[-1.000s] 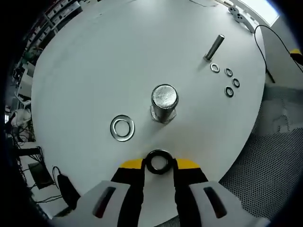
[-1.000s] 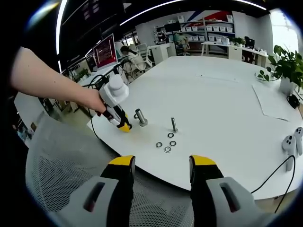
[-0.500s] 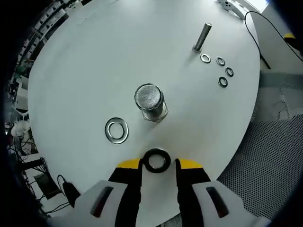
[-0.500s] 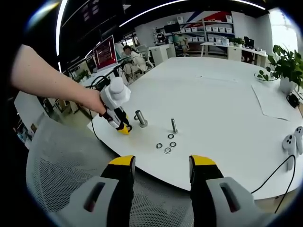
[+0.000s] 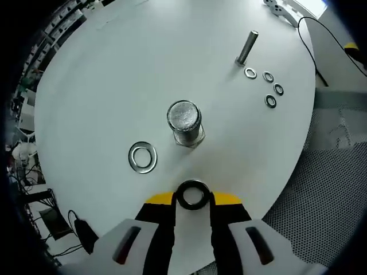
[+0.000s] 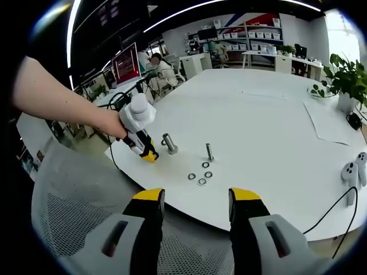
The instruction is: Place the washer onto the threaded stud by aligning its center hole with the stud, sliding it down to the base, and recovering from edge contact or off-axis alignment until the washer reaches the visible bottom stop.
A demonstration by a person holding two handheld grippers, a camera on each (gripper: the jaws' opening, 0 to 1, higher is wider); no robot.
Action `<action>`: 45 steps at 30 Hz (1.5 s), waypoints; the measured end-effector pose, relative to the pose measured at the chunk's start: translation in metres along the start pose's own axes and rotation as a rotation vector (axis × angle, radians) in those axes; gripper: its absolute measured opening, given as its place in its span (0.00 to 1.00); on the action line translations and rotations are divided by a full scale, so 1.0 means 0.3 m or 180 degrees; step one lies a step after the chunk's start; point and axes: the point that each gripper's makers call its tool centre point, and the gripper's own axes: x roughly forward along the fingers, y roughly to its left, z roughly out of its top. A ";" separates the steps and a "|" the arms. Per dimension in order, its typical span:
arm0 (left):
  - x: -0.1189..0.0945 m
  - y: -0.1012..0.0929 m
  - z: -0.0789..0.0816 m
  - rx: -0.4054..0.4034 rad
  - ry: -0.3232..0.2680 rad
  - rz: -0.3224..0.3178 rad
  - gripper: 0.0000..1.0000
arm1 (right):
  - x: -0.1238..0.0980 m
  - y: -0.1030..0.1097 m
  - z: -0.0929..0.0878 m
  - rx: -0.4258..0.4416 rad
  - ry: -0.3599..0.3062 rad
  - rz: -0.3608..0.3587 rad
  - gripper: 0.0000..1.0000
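In the left gripper view, my left gripper [image 5: 192, 197] is shut on a dark washer [image 5: 192, 195], held flat between its yellow-tipped jaws just short of the big threaded stud [image 5: 184, 121], which stands upright on its hex base. A second, bright washer [image 5: 143, 157] lies flat on the white table [image 5: 114, 74] to the stud's left. In the right gripper view, my right gripper [image 6: 191, 207] is open and holds nothing, well back from the table over a mesh chair. That view shows the left gripper [image 6: 140, 137] in a person's hand beside the stud [image 6: 168, 143].
A thinner stud [image 5: 246, 48] stands farther off with several small washers [image 5: 267, 86] beside it. A black cable [image 5: 312, 51] runs along the table edge. A grey mesh chair [image 5: 327, 195] sits off the table's near edge. Two white controllers [image 6: 352, 175] lie at the table's right.
The left gripper's view has shifted slightly: the big stud now sits a bit nearer and further right, the held washer unchanged. The right gripper is still.
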 end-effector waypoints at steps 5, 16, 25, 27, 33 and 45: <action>0.001 0.006 0.001 -0.0005 0.0007 -0.0038 0.21 | 0.004 0.000 -0.007 -0.0018 0.0050 -0.0006 0.48; 0.002 0.008 -0.007 0.0061 -0.0054 -0.0074 0.21 | 0.002 -0.024 -0.016 0.0064 0.0089 -0.0120 0.48; 0.004 0.013 -0.008 0.0207 -0.0224 -0.0105 0.21 | 0.005 -0.039 -0.037 0.0029 0.0242 -0.0249 0.48; 0.005 0.014 -0.006 0.0228 -0.0227 -0.0113 0.21 | 0.004 -0.047 -0.039 0.0025 0.0260 -0.0291 0.48; 0.003 0.011 -0.012 0.0287 -0.0294 -0.0110 0.21 | 0.002 -0.066 -0.056 -0.0011 0.0361 -0.0408 0.49; 0.002 0.010 -0.006 0.0172 -0.0297 -0.0069 0.21 | 0.006 -0.046 -0.067 -0.0047 0.0405 -0.0288 0.49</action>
